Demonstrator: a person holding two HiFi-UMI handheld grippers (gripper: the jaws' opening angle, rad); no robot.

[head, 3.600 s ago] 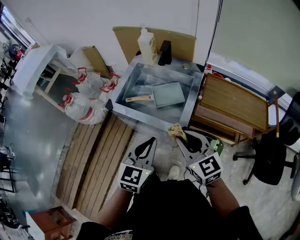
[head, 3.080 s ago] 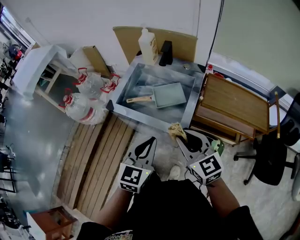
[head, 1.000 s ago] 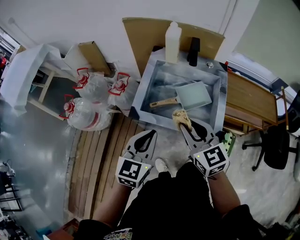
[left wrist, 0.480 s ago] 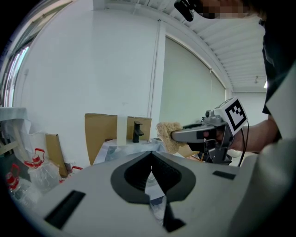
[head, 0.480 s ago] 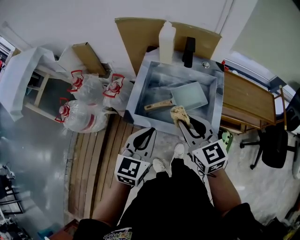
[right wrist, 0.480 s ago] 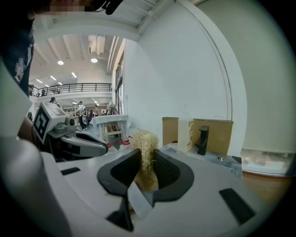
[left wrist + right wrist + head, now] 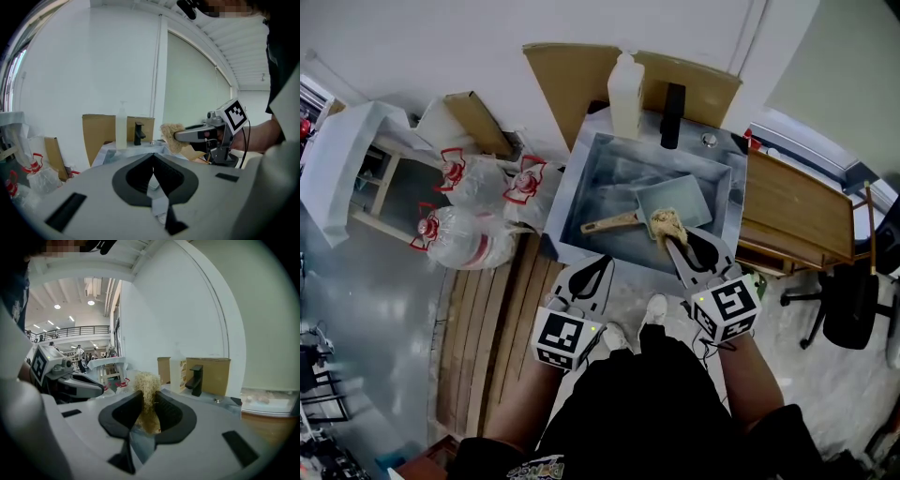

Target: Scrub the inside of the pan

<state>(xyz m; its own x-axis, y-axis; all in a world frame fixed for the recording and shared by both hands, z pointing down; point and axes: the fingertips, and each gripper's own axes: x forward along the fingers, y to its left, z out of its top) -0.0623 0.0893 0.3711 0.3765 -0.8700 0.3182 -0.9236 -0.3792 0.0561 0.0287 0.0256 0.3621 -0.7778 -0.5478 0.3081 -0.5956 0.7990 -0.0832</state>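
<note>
A pale green square pan (image 7: pixel 682 201) with a wooden handle (image 7: pixel 609 223) lies inside the steel sink (image 7: pixel 578 194). My right gripper (image 7: pixel 672 233) is shut on a tan fibrous scrubber (image 7: pixel 664 223), which hangs over the sink's near side, just above the pan's near edge. In the right gripper view the scrubber (image 7: pixel 147 386) sticks up between the jaws. My left gripper (image 7: pixel 597 266) is shut and empty, just short of the sink's front rim (image 7: pixel 619 259). The left gripper view shows its closed tips (image 7: pixel 153 159) and the scrubber (image 7: pixel 170 136) off to the right.
A white soap bottle (image 7: pixel 626 95) and a black faucet (image 7: pixel 672 102) stand at the back of the sink before a cardboard sheet (image 7: pixel 572 80). Water jugs (image 7: pixel 461 223) lie left of it, a wooden table (image 7: pixel 795 216) stands right. Wooden planks (image 7: pixel 492 328) lie on the floor.
I have come closer to the sink. The right gripper carried the scrubber from outside the front rim to over the sink at the pan's near edge. The left gripper stayed shut.
</note>
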